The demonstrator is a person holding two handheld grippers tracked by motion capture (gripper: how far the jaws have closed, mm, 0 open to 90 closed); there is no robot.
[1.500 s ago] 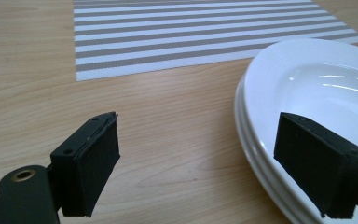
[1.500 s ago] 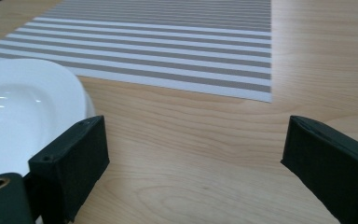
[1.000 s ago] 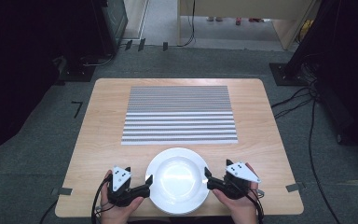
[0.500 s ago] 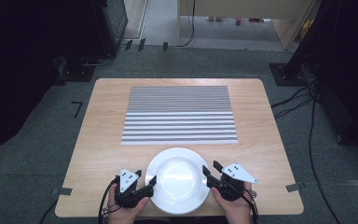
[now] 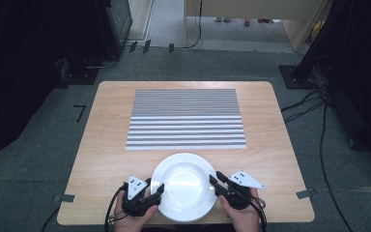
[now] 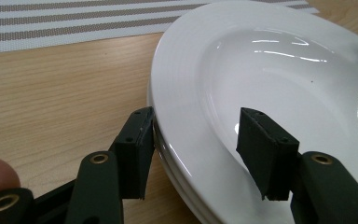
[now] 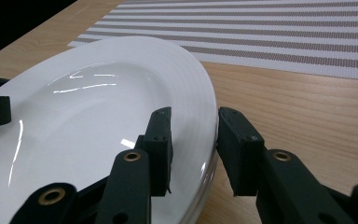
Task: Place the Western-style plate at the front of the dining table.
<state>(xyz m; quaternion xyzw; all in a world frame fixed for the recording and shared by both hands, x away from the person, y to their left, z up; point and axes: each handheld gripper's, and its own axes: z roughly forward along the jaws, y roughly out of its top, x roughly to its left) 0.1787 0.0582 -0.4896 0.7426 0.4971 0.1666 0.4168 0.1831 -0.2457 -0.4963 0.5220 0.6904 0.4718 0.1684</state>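
A white plate [image 5: 186, 186] lies near the table's front edge; a second rim shows just beneath it in both gripper views. My left gripper [image 5: 154, 186] straddles its left rim [image 6: 168, 93]: one pad against the outer edge, the other on the inner slope. My right gripper [image 5: 216, 179] straddles the right rim [image 7: 200, 98] the same way, its pads close on both sides. Both pairs of jaws have just been closing, with the rim between them. A hand holds each gripper at the table's front edge.
A grey-and-white striped placemat [image 5: 186, 118] lies flat behind the plate, in the middle of the wooden table [image 5: 106, 145]. Black stands and cables sit on the floor to the right [image 5: 319, 96] and at the back left.
Both grippers have moved inward onto the plate's rim and their jaws have narrowed around it. The plate itself lies where it was.
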